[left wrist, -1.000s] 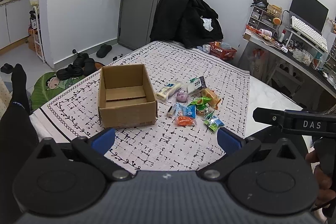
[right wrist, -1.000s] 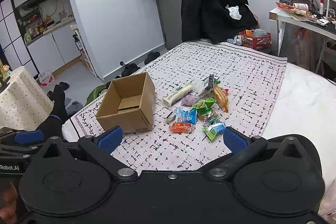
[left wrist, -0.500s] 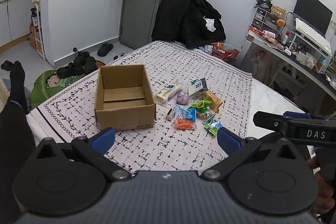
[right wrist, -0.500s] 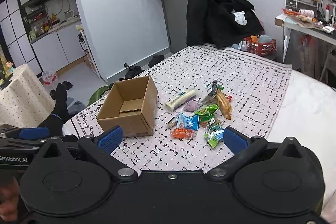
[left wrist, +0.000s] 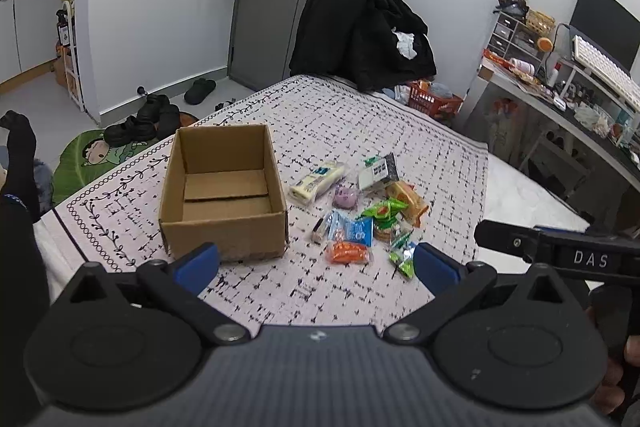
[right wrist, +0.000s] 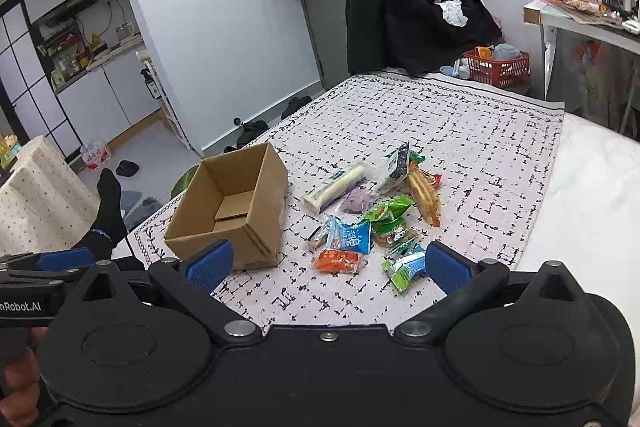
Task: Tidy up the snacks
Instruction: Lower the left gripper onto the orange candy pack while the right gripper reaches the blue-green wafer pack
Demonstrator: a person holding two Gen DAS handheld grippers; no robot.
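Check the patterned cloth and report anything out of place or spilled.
The small wrapped snacks lie in a loose overlapping heap on the patterned cloth, right of the open brown cardboard box, which holds none. Nothing looks torn or spilled.

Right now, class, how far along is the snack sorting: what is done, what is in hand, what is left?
Done: nothing yet; the cardboard box is empty. In hand: nothing; the left gripper and right gripper are both open, short of the pile. Left: every snack, including the orange packet, blue packet and white bar, lies on the cloth beside the box.
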